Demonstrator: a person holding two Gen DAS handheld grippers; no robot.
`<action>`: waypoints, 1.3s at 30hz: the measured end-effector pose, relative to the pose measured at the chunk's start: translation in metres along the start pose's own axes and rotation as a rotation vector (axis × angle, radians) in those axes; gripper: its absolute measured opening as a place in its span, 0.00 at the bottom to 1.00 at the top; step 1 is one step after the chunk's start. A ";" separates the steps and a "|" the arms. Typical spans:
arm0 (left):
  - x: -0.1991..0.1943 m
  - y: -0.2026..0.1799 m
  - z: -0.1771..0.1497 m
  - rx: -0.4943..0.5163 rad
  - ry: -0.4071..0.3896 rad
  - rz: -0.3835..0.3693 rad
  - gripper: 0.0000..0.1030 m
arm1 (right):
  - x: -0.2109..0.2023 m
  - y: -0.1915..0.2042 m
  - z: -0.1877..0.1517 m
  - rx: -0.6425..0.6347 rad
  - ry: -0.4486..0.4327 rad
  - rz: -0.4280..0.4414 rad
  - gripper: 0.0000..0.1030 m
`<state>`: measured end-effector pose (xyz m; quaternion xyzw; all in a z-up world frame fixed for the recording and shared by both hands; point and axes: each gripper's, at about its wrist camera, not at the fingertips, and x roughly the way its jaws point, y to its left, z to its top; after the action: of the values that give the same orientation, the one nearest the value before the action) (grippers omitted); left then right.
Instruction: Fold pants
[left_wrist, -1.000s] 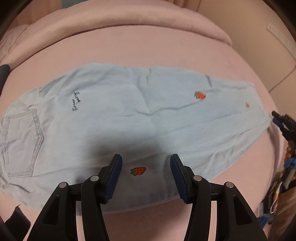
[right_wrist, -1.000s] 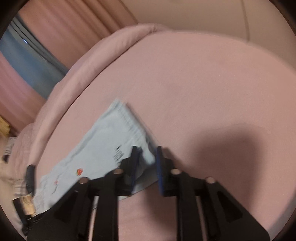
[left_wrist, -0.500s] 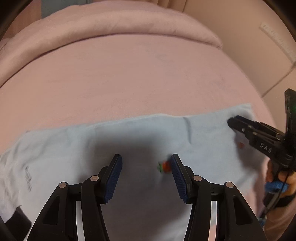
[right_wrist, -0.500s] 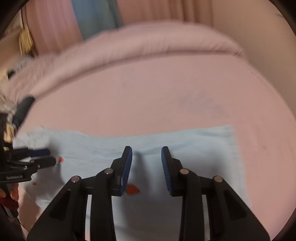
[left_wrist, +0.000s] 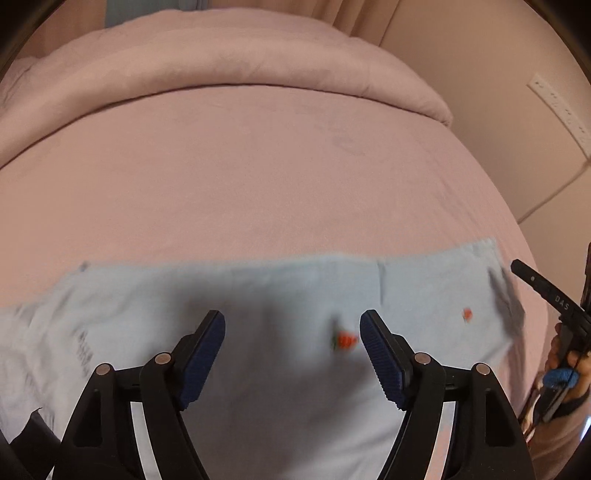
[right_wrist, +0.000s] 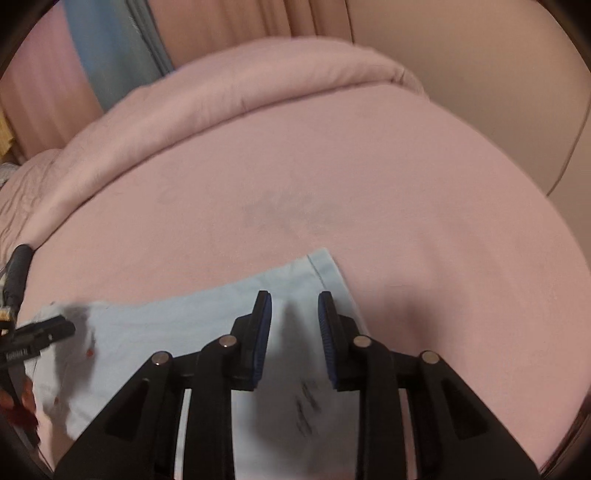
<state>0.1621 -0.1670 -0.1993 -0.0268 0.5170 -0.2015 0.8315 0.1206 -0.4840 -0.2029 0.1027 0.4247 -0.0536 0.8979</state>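
Since the frame one second ago: both cameras have swung to face the head of the bed; the pants, then seen whole with a back pocket at left, now fill only the lower part of each view.

Left wrist view.
- Left gripper (left_wrist: 291, 350): jaws wide apart, blue ribbed pads (left_wrist: 202, 354) clear of the cloth, nothing between them. Hovers over the pants.
- Pants (left_wrist: 258, 295): pale blue, lying flat across the bed, far edge running left to right. Somewhat blurred.
- Strawberry motif (left_wrist: 345, 340): red with green, on the pants just inside the gripper's right-hand pad. A second small red mark (left_wrist: 467, 314) sits further right.
- Dark lettering (left_wrist: 83, 350): on the cloth at left, illegible.
- Right gripper (left_wrist: 546, 291): black, entering at the right edge beside the pants' right end. Its jaw gap cannot be told from here. A hand (left_wrist: 569, 365) grips it.
- Bed (left_wrist: 258, 177): pink sheet.
- Rolled pink duvet (left_wrist: 221, 62): along the far side of the bed.
- Wall socket strip (left_wrist: 559, 107): upper right.

Right wrist view.
- Right gripper (right_wrist: 294, 332): jaws moderately open, empty, poised above the pants near their right-hand edge.
- Pants (right_wrist: 177, 317): hemmed corner (right_wrist: 321, 262) just beyond the fingertips; black script (right_wrist: 306, 410) below the jaws.
- Left gripper (right_wrist: 40, 332): black tip at the left edge, over the pants' far end.
- Curtains (right_wrist: 240, 22): pink.
- Blue panel (right_wrist: 110, 48): behind the bed.
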 end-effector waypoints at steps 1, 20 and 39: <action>-0.003 0.002 -0.010 0.004 0.002 0.005 0.73 | -0.011 0.000 -0.007 -0.016 -0.018 0.017 0.29; -0.029 0.026 -0.063 -0.221 -0.041 -0.142 0.74 | -0.057 -0.044 -0.100 0.301 -0.039 0.142 0.48; -0.043 0.029 -0.074 -0.317 -0.013 -0.185 0.75 | -0.024 -0.056 -0.111 0.547 -0.056 0.165 0.51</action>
<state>0.0901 -0.1126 -0.2050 -0.2064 0.5324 -0.1927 0.7980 0.0114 -0.5127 -0.2609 0.3736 0.3597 -0.0957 0.8496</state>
